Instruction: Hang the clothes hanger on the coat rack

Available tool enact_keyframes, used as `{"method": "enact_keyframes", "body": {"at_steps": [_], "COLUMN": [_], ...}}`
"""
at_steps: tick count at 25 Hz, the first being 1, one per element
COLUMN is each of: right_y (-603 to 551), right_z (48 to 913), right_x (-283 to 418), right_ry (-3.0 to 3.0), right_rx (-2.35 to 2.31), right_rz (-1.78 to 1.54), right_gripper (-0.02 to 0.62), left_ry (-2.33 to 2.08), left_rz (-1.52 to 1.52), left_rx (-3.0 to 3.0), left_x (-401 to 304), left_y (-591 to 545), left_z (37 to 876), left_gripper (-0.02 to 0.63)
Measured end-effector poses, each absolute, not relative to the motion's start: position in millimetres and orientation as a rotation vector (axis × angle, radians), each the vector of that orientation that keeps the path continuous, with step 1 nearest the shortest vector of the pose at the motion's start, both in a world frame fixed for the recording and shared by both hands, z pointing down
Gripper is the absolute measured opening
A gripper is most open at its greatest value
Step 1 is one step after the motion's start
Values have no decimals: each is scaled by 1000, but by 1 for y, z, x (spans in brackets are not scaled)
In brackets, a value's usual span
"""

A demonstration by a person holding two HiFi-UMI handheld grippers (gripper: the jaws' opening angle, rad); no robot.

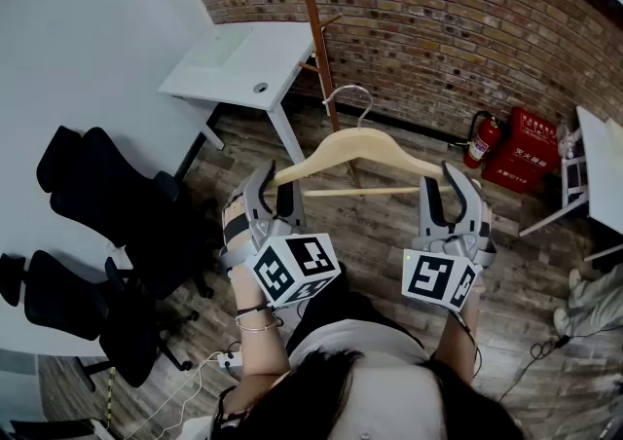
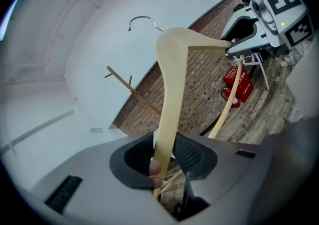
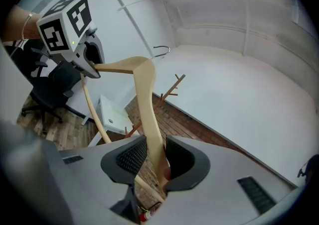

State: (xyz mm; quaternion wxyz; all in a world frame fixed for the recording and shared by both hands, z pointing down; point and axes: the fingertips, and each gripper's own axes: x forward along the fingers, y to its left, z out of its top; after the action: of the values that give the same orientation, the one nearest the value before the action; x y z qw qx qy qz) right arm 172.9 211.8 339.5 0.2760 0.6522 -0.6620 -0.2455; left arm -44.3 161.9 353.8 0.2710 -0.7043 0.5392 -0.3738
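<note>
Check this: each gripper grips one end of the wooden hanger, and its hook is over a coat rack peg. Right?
No. The left gripper and right gripper do grip the hanger by its ends, but the hook is on no peg: the left gripper view shows it apart from the coat rack.

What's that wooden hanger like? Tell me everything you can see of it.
The wooden hanger is pale, smooth wood with curved shoulders, a thin crossbar below and a silver wire hook on top. It is held level in mid-air, not yet on the coat rack. The left gripper clamps one end and the right gripper the other.
</note>
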Motion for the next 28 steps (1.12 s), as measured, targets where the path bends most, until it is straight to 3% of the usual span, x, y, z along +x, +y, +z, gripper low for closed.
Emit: {"method": "enact_keyframes", "body": {"at_steps": [15, 28], "right_y": [208, 140], "right_z": [344, 346], "right_x": [176, 164], "right_ry": [-1795, -1746], "right_rx": [1785, 1785], "right_rz": [-680, -686], "right_gripper": [135, 135], "left_ry": [1469, 1448], "left_rz": [-994, -966], "left_rx": [-1874, -1906], "left_x": [-39, -50], "left_y": [160, 85], "left_z": [347, 354], "left_gripper": [115, 117]}}
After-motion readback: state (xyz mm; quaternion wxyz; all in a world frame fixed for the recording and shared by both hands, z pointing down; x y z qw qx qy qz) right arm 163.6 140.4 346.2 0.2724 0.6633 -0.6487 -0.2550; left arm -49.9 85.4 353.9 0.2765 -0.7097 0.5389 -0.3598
